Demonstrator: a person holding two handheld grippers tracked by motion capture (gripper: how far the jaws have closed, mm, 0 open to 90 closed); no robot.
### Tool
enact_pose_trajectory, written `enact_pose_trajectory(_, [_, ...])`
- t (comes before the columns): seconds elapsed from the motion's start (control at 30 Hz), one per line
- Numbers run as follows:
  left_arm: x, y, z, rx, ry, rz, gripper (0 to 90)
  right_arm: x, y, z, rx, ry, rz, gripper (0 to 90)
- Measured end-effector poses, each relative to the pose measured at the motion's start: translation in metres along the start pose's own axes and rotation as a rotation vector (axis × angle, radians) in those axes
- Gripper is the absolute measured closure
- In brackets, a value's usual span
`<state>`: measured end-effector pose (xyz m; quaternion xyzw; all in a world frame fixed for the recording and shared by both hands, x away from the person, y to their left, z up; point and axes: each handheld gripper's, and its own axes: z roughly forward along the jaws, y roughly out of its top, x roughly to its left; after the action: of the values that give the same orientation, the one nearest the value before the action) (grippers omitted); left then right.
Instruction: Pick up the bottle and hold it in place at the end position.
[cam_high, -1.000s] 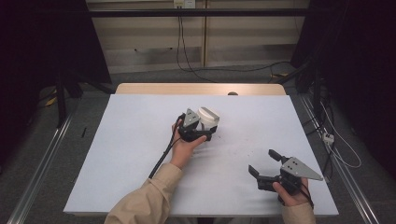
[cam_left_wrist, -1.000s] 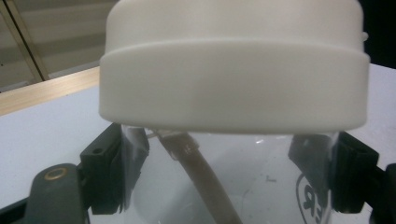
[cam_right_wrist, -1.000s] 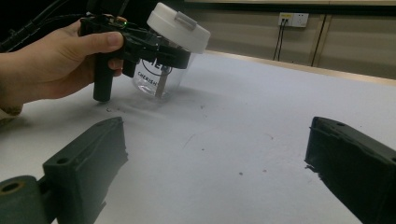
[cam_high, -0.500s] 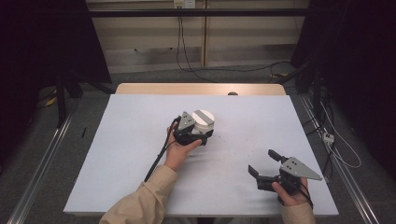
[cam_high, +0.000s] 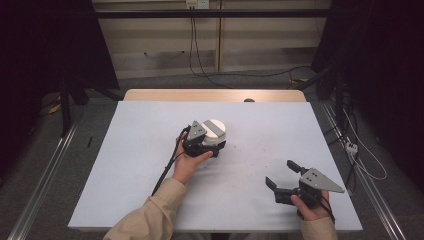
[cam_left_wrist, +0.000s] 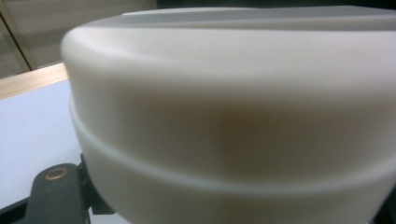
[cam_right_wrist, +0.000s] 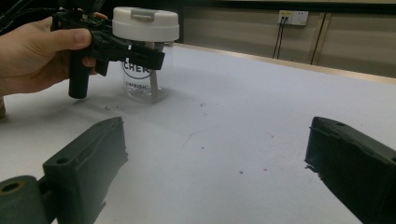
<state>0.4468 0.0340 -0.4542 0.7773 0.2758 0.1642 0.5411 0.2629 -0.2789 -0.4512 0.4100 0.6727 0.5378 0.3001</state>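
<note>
A clear jar (cam_high: 214, 140) with a white lid (cam_right_wrist: 145, 22) stands upright on the white worktop (cam_high: 140, 150), a little behind its middle and well clear of every edge. The left hand-held gripper (cam_high: 202, 142) is clenched on the jar just under the lid, its black jaws pressing the glass from both sides; in the left gripper view the lid (cam_left_wrist: 233, 93) sits right against the lens. The left hand (cam_high: 187, 162) comes at the jar from the near side, its cable trailing back toward the person.

The right hand-held gripper (cam_high: 282, 177) rests low, well to the right of the jar and nearer the worktop's front edge, jaws spread wide with nothing between them. In the right gripper view, bare worktop (cam_right_wrist: 243, 121) stretches from those jaws up to the jar (cam_right_wrist: 148, 70). Behind the jar, open surface runs to the wooden far edge (cam_high: 215, 95).
</note>
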Motion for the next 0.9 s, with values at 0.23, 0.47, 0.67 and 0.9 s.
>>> enact_pose_trajectory(0.23, [0.005,0.001,0.006,-0.037,0.032,-0.014,18.8,0.000,0.000,0.001,0.000,0.005,-0.001,4.4])
enact_pose_trajectory(0.47, [0.000,-0.001,0.014,-0.055,0.025,0.006,18.7,0.001,0.000,0.003,0.004,0.011,-0.004,4.4])
enact_pose_trajectory(0.67, [0.001,-0.002,0.014,-0.053,0.018,0.005,18.6,0.002,0.002,0.008,0.007,0.017,-0.010,4.3])
enact_pose_trajectory(0.9, [0.001,-0.002,0.014,-0.049,0.015,0.017,18.6,0.009,0.011,0.027,0.014,0.028,-0.023,4.2])
